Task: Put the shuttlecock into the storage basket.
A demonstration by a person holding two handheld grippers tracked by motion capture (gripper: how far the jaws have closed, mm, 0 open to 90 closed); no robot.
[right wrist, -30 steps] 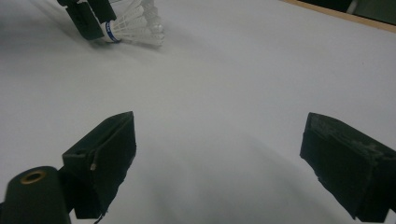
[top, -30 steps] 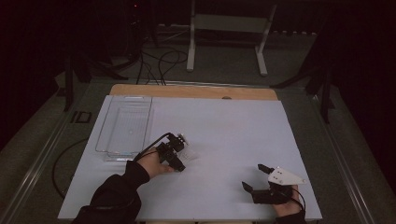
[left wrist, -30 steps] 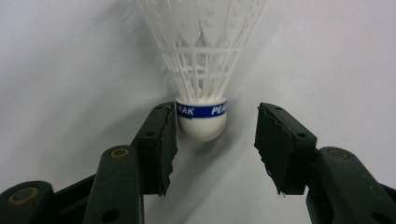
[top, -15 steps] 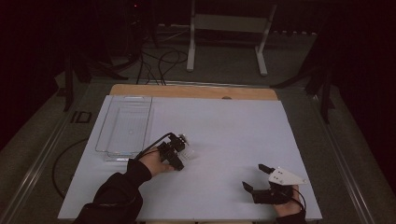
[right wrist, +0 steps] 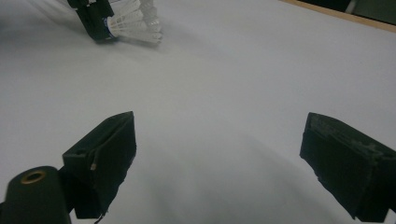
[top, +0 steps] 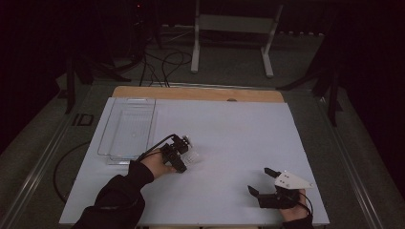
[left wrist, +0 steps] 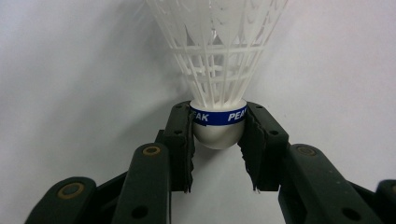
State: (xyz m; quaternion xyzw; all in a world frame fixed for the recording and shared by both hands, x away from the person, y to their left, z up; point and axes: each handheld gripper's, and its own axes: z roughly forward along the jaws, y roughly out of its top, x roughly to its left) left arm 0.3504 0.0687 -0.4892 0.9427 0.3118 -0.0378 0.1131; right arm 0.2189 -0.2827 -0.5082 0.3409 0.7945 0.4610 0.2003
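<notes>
The left hand-held gripper (left wrist: pixel 218 135) pinches a white plastic shuttlecock with a rounded white cork and a blue printed band (left wrist: pixel 218 93), its two black pads pressed against either side of the band. Its jaws have just been closing, and the cork now sits squarely between them. The grip falls on the cork rather than on the latticed skirt, probably because the cork is the firm part and the skirt would flex or crush. The skirt points away from the hand, so it stays free of the jaws.

In the high view the shuttlecock (top: pixel 192 156) lies low on the white table (top: pixel 239 138), left of centre, just right of the clear rectangular plastic tray (top: pixel 109 138) that sits along the table's left side. That tray looks like the likely place to carry the shuttlecock, and the path there is short and unobstructed, though the tray's near wall has to be cleared by lifting first.

The right hand-held gripper (right wrist: pixel 219 163) rests near the table's front right corner, jaws spread wide with nothing between them, well apart from the left one (top: pixel 177 153). The broad middle and right of the table offer open room. A wooden strip (top: pixel 198 93) borders the far edge.
</notes>
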